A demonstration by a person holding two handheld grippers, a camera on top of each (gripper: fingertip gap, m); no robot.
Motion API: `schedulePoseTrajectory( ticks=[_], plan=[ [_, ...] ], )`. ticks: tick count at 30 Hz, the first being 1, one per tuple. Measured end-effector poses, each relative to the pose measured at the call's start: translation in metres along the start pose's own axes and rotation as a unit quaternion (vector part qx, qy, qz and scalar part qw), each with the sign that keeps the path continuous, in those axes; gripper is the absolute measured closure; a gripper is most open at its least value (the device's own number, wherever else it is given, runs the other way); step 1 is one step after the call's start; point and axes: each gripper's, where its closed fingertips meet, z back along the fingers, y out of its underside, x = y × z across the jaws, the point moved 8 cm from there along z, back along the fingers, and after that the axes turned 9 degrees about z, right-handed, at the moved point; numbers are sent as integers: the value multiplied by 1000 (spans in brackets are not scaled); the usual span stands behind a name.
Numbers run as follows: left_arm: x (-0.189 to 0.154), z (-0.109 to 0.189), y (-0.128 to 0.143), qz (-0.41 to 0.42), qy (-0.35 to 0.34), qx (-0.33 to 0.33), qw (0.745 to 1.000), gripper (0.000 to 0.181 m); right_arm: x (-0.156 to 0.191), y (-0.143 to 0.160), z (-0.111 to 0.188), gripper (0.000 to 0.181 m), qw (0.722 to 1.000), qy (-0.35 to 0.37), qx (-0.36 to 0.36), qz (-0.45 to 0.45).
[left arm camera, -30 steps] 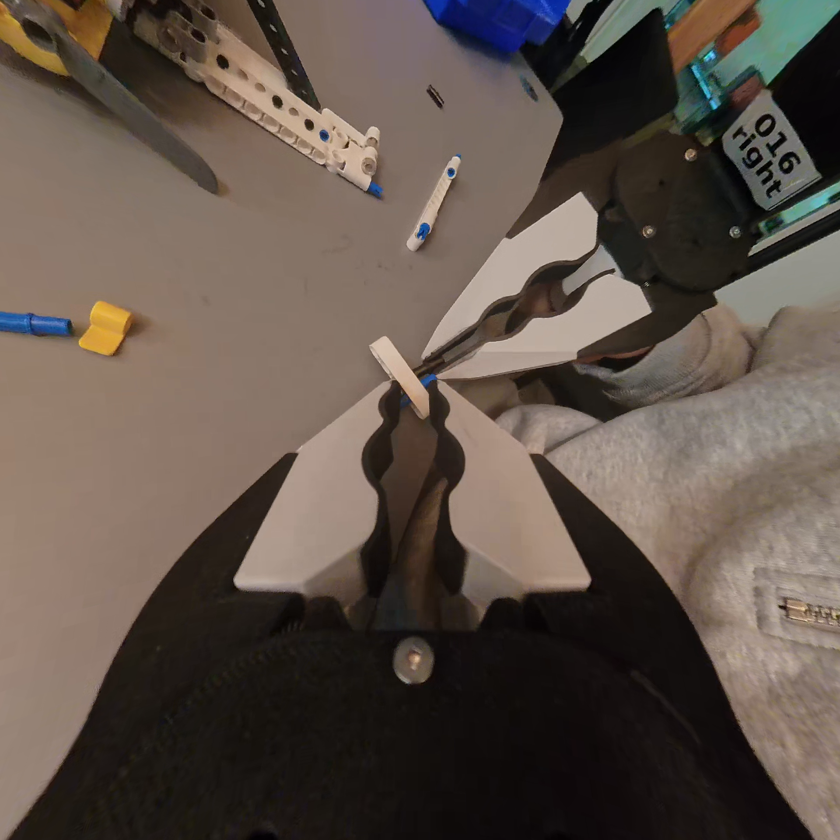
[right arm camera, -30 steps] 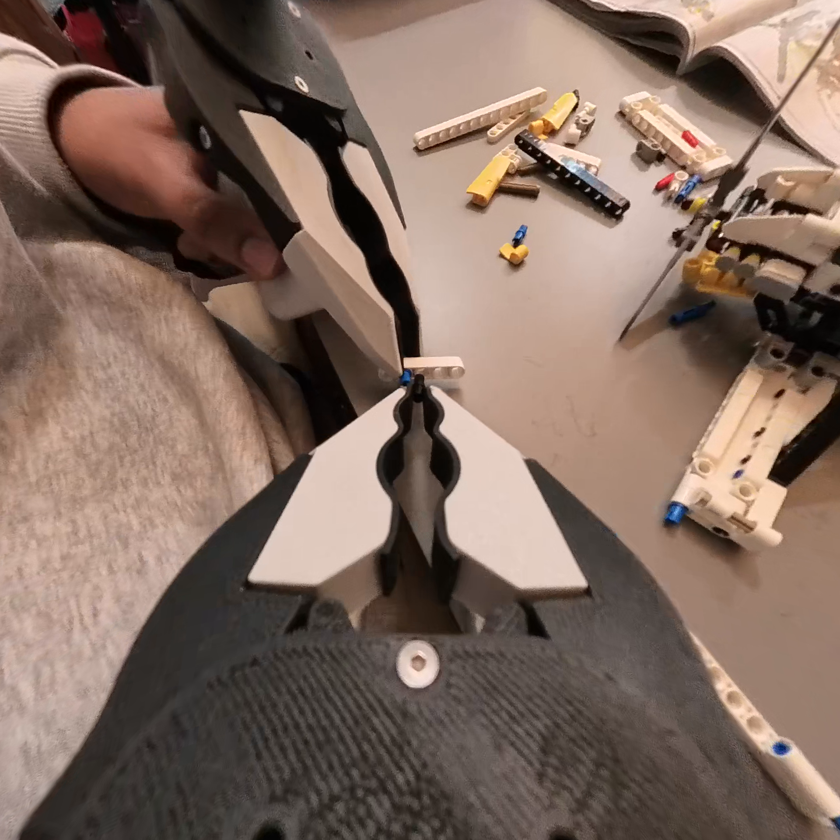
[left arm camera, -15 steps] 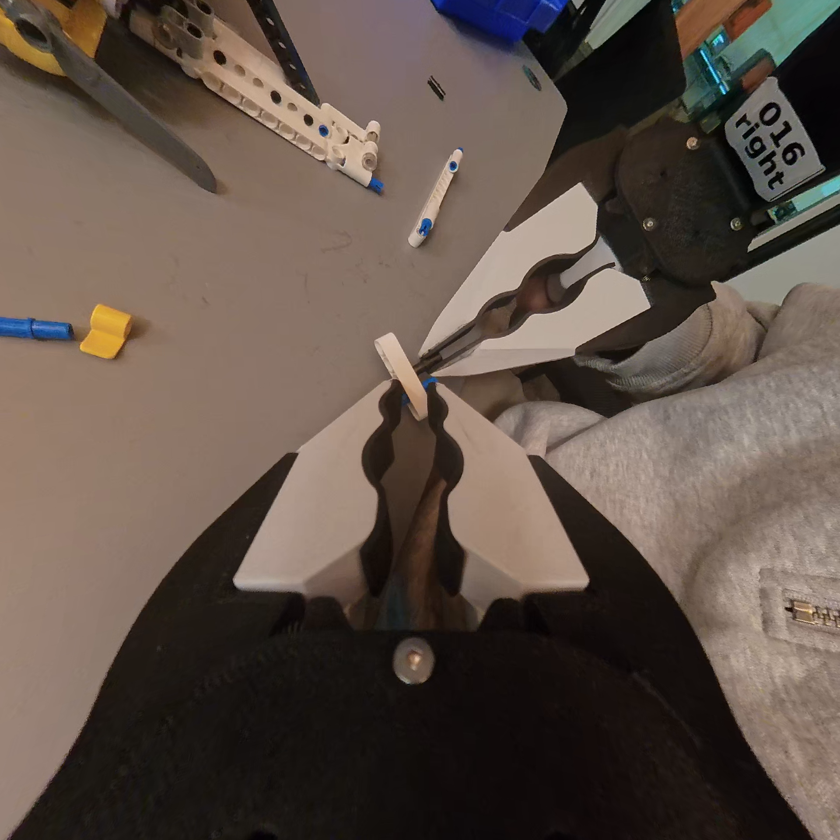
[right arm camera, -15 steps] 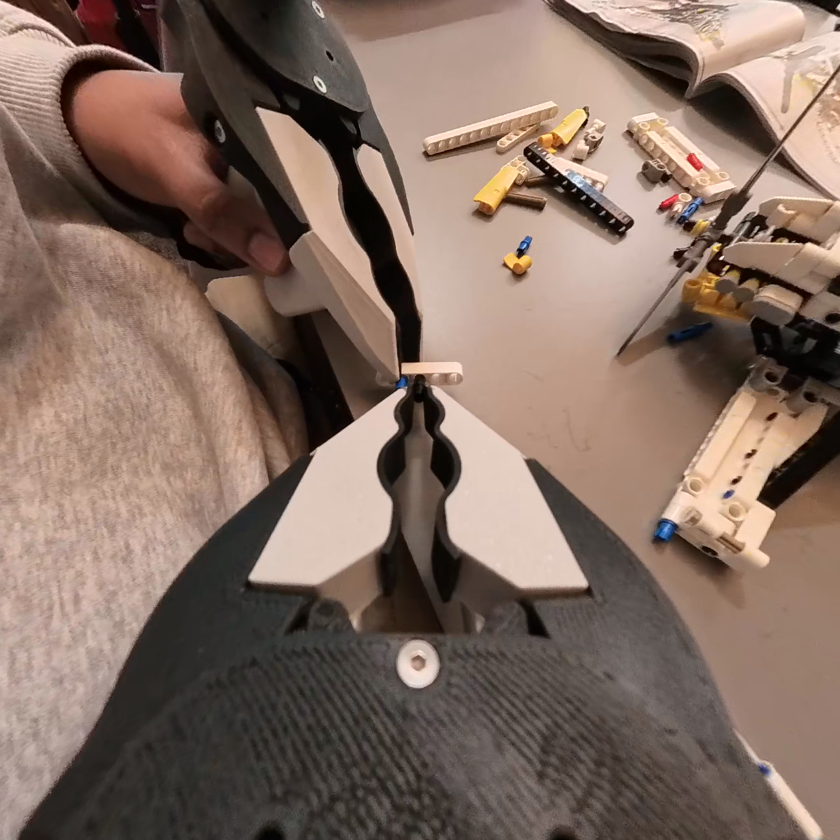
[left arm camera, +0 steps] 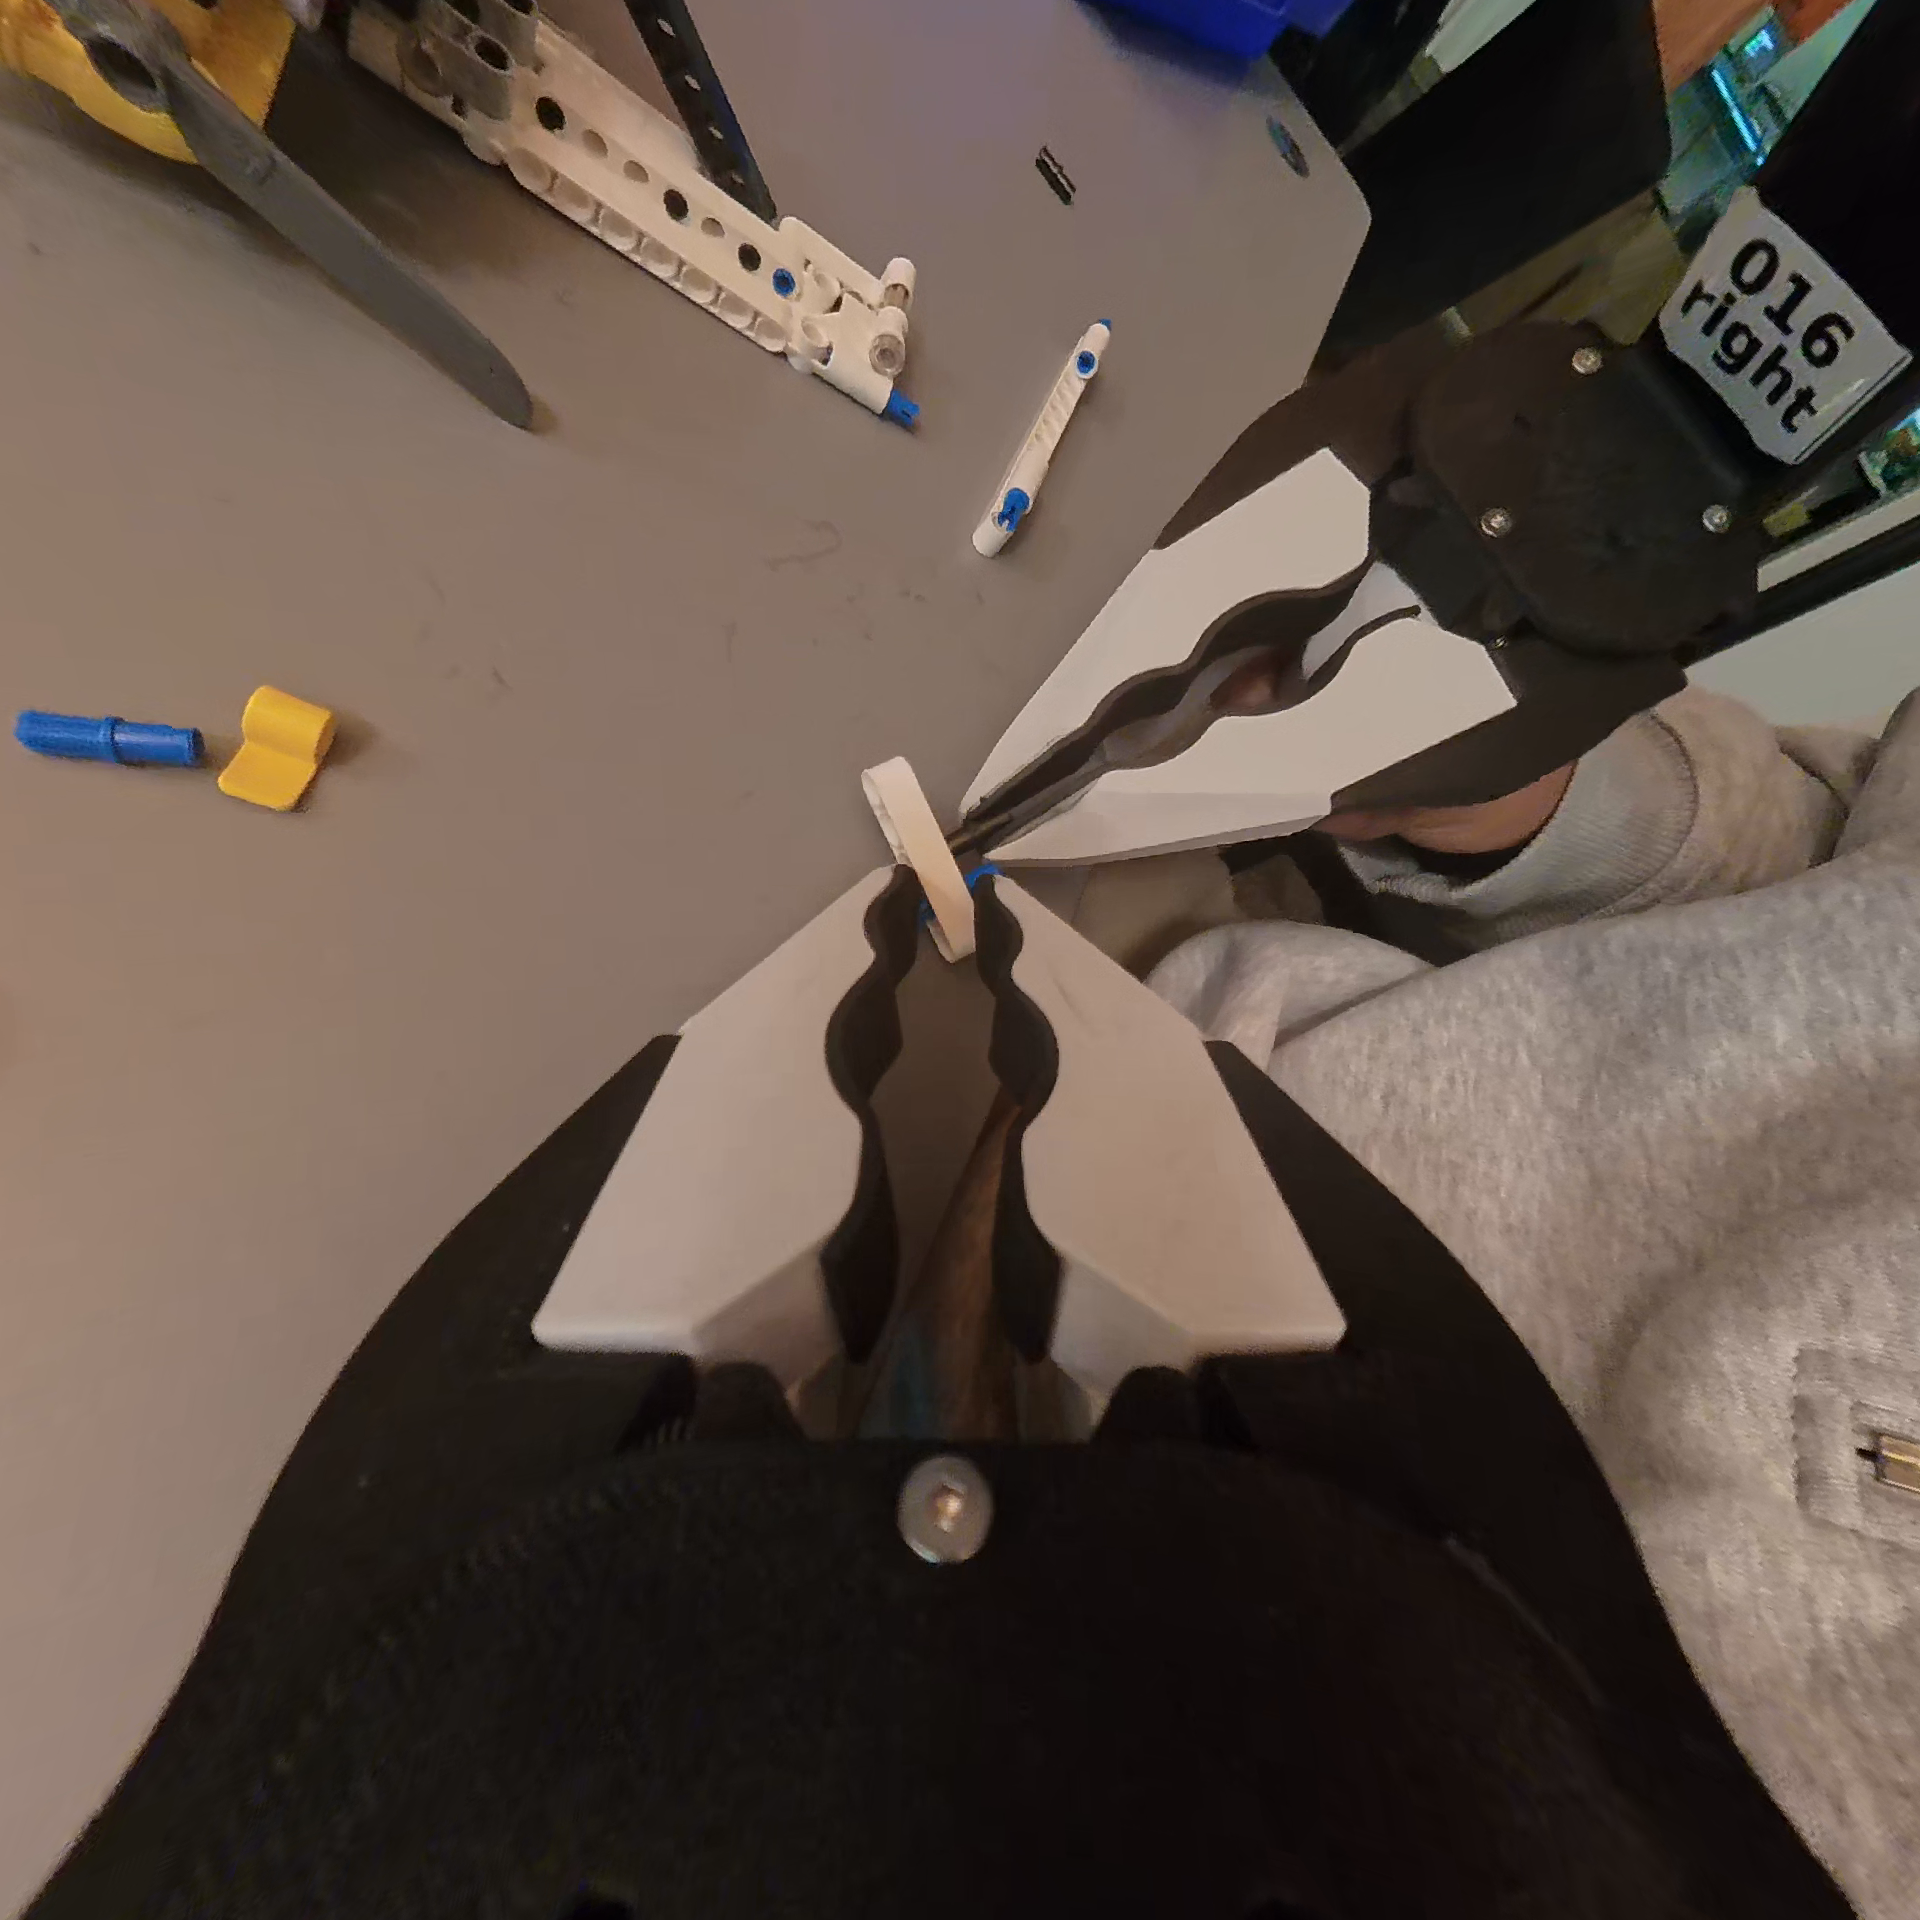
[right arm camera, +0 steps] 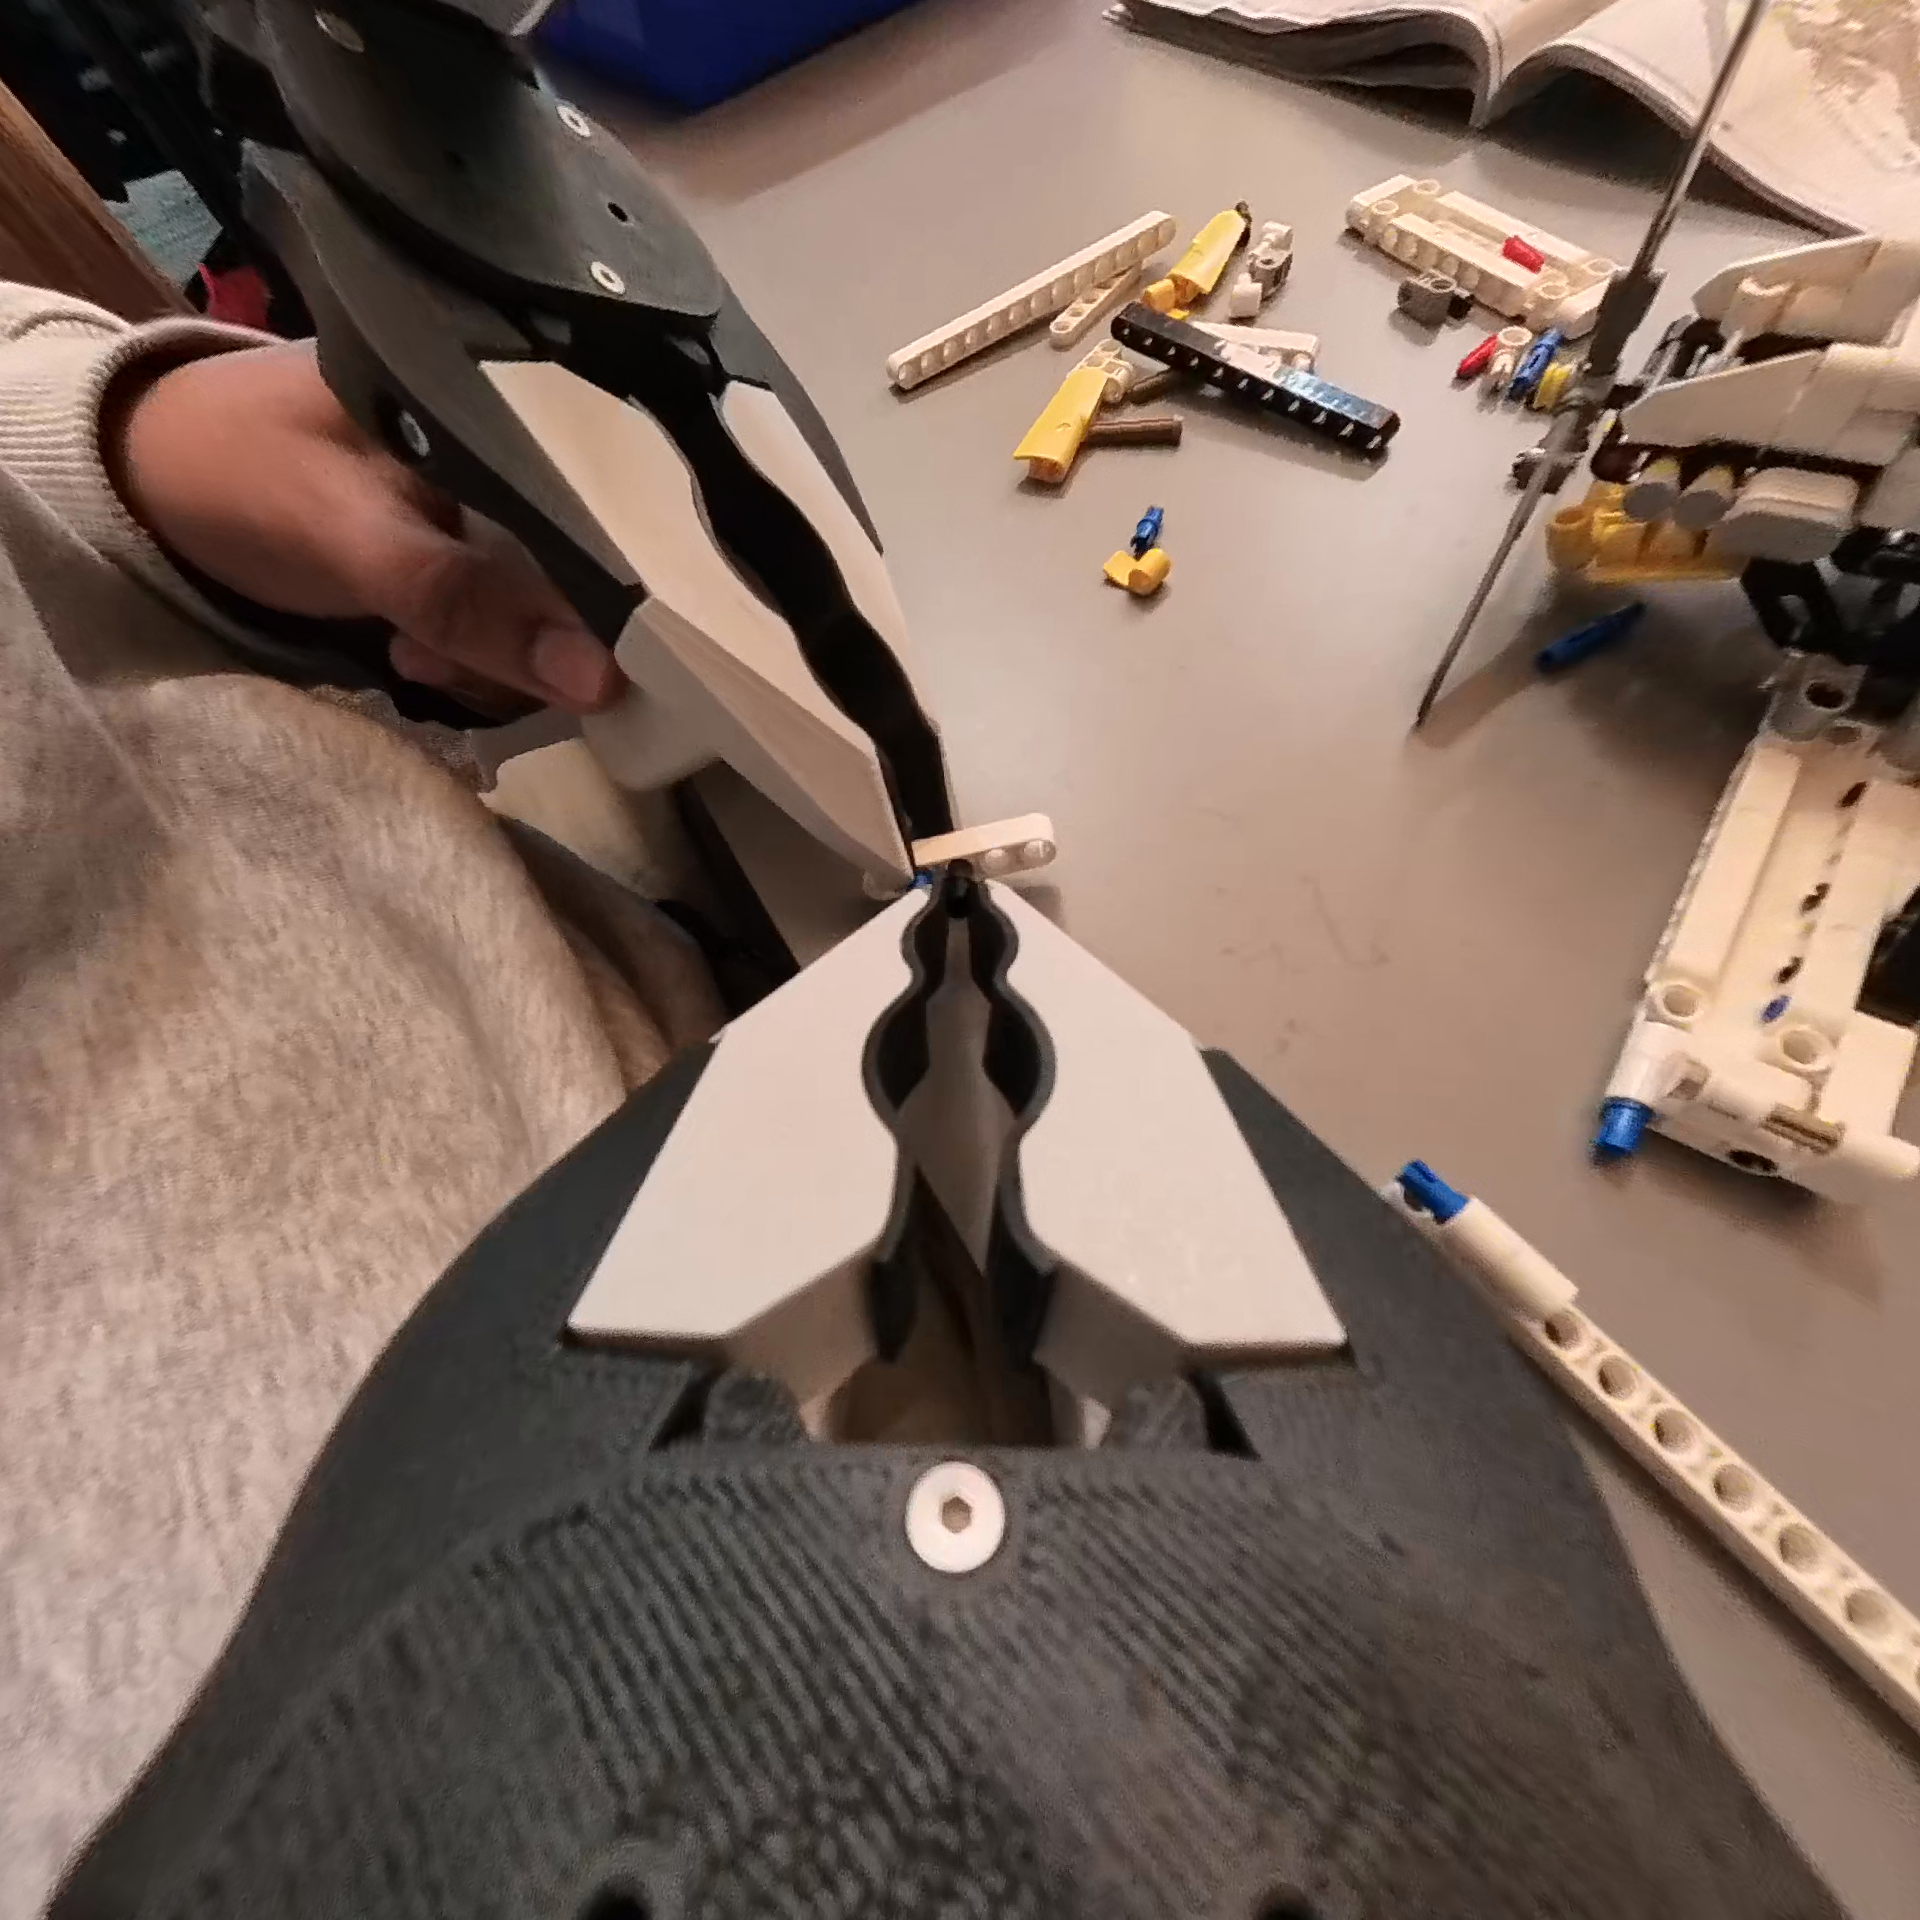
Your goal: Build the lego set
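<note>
My left gripper [left arm camera: 940, 899] is shut on a short white beam [left arm camera: 920, 842] that has a blue pin [left arm camera: 982, 878] at its gripped end. The beam is held above the grey table's near edge. My right gripper [right arm camera: 956, 899] is shut on a small black pin [right arm camera: 956, 896] and holds it against the beam [right arm camera: 997, 842]. In the left wrist view the right gripper [left arm camera: 971, 831] comes in from the upper right, tip to tip with the left. In the right wrist view the left gripper [right arm camera: 920, 857] comes in from the upper left. The pin is mostly hidden between the fingertips.
The white partly built model [left arm camera: 644, 197] [right arm camera: 1766, 935] lies on the table [left arm camera: 520, 623] with a grey blade [left arm camera: 343, 249]. A long white beam with blue pins [left arm camera: 1039, 436] [right arm camera: 1662, 1455] lies near. A yellow piece [left arm camera: 275, 743], blue pin [left arm camera: 109, 736], loose parts [right arm camera: 1195, 343] and booklet [right arm camera: 1558, 83] lie farther off. Both grippers' tips are roughly 10 cm from the yellow piece [left arm camera: 275, 743]. My right wrist view [right arm camera: 1139, 565] looks at it from another angle.
Both grippers stay tip to tip at the short white beam with the same holds. The pair has shifted only slightly over the table.
</note>
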Motion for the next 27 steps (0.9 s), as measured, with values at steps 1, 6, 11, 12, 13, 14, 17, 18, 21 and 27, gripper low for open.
schedulePoseTrajectory(
  ticks=[1,6,11,12,13,14,17,18,21,27],
  plan=[
    [0,0,0,-1,-2,1,1000,172,-1,0,0,178,1000,-4,2,-4],
    [-1,-1,1,-13,-22,8,1000,172,-1,-1,-3,178,999,-10,25,20],
    [-1,-1,1,-17,-27,5,999,173,1,-2,-6,178,995,-12,52,80],
    [-1,-1,1,-19,-28,4,999,174,1,-2,-6,178,995,-14,52,84],
    [-1,-1,1,-19,-29,4,999,174,1,-3,-6,178,994,-15,54,91],
    [-2,-1,1,-19,-30,4,999,174,1,-3,-6,178,993,-14,59,100],
    [-2,0,1,-17,-24,3,1000,173,2,-4,-5,178,989,-6,75,124],
    [-2,0,0,-20,-23,1,1000,173,2,-4,-5,178,989,-5,76,124],
    [-7,0,1,-33,-21,-14,999,158,0,-3,-6,178,991,-2,74,108],
    [-11,-2,6,-134,-130,-5,982,157,-1,-2,-6,178,994,-2,64,83]
  ],
)
